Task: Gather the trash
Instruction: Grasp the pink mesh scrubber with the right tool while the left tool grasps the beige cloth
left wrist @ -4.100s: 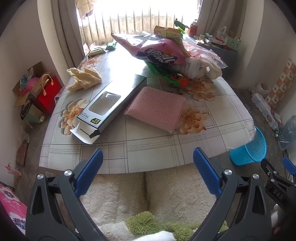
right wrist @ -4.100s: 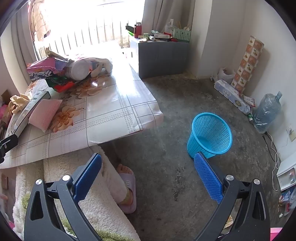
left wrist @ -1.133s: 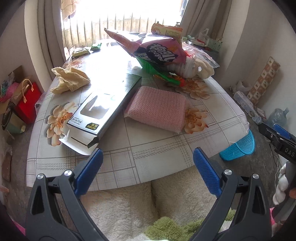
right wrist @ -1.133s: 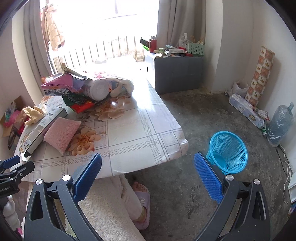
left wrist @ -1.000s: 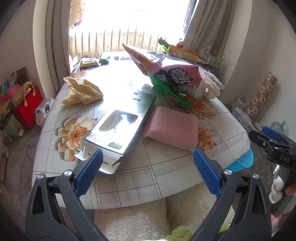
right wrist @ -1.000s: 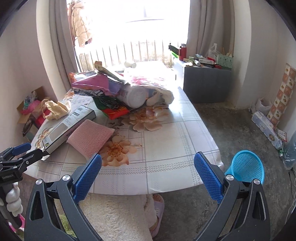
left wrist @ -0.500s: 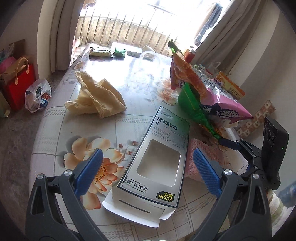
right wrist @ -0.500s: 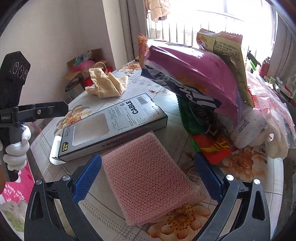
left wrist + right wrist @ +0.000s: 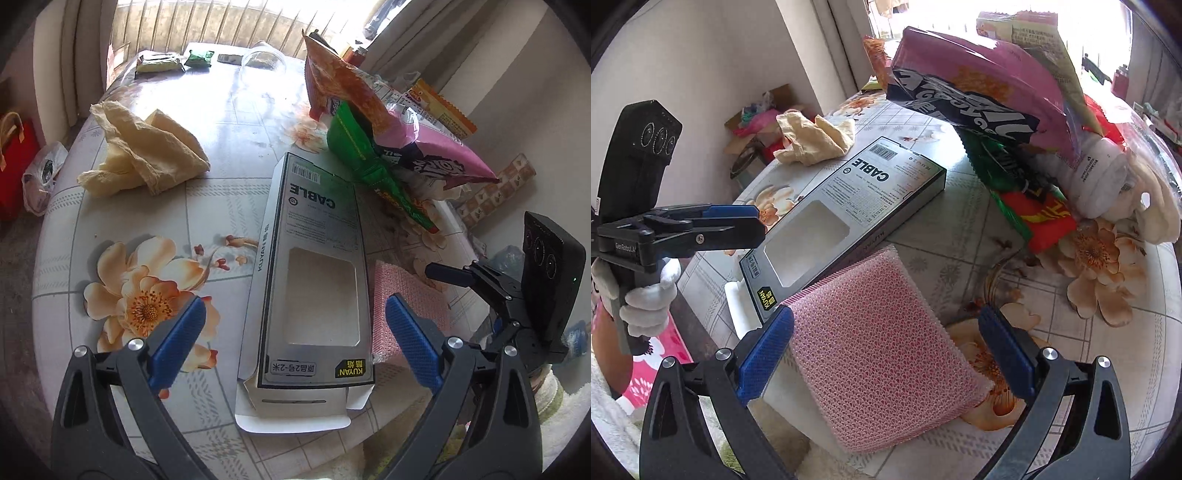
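Note:
A flat grey and white cable box [image 9: 314,266] [image 9: 846,206] lies on the flowered table [image 9: 229,122], its open flap toward me. My left gripper [image 9: 291,343] stands open just above the box's near end, one finger on each side. A pink mesh sponge [image 9: 882,354] [image 9: 402,295] lies beside the box. Over the sponge's near half my right gripper [image 9: 886,350] is open, a blue pad on either side of it. Behind them is a heap of snack bags [image 9: 975,92] [image 9: 373,122].
A crumpled yellow cloth [image 9: 140,151] [image 9: 812,136] lies at the table's far left. Small packets [image 9: 162,61] and a clear bowl [image 9: 262,61] sit near the window. A white bottle [image 9: 1097,173] rests in the heap. A red bag [image 9: 14,162] stands on the floor.
Both grippers have moved forward and down over the table. The left one now straddles the box's near end, and the right one has closed in on the pink sponge.

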A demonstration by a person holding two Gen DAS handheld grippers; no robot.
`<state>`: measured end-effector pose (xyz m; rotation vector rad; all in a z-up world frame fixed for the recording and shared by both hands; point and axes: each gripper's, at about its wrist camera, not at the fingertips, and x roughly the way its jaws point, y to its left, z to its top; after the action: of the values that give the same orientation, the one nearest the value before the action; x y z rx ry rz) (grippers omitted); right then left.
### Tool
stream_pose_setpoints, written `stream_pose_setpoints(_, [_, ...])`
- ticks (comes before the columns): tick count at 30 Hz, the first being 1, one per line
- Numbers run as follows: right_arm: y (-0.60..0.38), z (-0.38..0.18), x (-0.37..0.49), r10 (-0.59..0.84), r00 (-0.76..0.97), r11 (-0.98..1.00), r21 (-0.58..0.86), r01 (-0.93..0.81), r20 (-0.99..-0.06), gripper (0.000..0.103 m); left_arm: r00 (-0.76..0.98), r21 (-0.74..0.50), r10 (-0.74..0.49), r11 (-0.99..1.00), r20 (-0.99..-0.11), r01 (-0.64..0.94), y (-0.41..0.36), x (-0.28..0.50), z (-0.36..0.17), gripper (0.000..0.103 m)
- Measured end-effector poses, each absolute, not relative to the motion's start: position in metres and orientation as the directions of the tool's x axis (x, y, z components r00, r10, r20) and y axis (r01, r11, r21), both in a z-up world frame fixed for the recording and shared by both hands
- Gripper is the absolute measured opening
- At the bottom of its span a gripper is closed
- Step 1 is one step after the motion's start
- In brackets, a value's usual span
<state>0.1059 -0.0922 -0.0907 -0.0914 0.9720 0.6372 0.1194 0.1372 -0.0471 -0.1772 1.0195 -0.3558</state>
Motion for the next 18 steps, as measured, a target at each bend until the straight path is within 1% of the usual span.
stream_pose_setpoints(2, [-0.083, -0.090, 0.103, 0.439, 0.407, 0.808, 0.155, -0.568, -0.801, 0.097, 0.476, -0.228, -0.312, 0.947, -0.822, 0.226, 0.120, 0.126, -0.048, 0.093])
stream_pose_setpoints(4, [-0.074, -0.091, 0.096, 0.411, 0.420, 0.793, 0.091, -0.602, -0.809, 0.097, 0.471, -0.195, -0.291, 0.950, -0.833, 0.242, 0.110, 0.130, -0.049, 0.093])
stream_pose_setpoints(7, [-0.067, -0.097, 0.085, 0.333, 0.446, 0.785, -0.017, -0.619, -0.831, 0.097, 0.485, -0.172, -0.270, 0.956, -0.832, 0.237, 0.107, 0.130, -0.048, 0.093])
stream_pose_setpoints(10, [-0.068, -0.103, 0.079, 0.268, 0.464, 0.788, -0.085, -0.609, -0.845, 0.095, 0.516, -0.196, -0.268, 0.962, -0.814, 0.189, 0.127, 0.128, -0.041, 0.093])
stream_pose_setpoints(12, [-0.076, -0.103, 0.077, 0.266, 0.457, 0.803, -0.068, -0.593, -0.849, 0.086, 0.560, -0.204, -0.240, 0.971, -0.793, 0.127, 0.150, 0.132, -0.037, 0.093])
stream_pose_setpoints(13, [-0.080, -0.101, 0.079, 0.270, 0.457, 0.815, -0.052, -0.578, -0.847, 0.084, 0.587, -0.199, -0.215, 0.976, -0.780, 0.092, 0.161, 0.135, -0.032, 0.093])
stream_pose_setpoints(15, [-0.084, -0.100, 0.086, 0.263, 0.465, 0.844, -0.032, -0.536, -0.845, 0.082, 0.628, -0.193, -0.161, 0.981, -0.762, 0.016, 0.184, 0.145, -0.025, 0.093])
stream_pose_setpoints(18, [-0.101, -0.095, 0.095, 0.277, 0.467, 0.880, 0.027, -0.475, -0.840, 0.081, 0.644, -0.202, -0.087, 0.973, -0.760, -0.108, 0.218, 0.173, -0.023, 0.093])
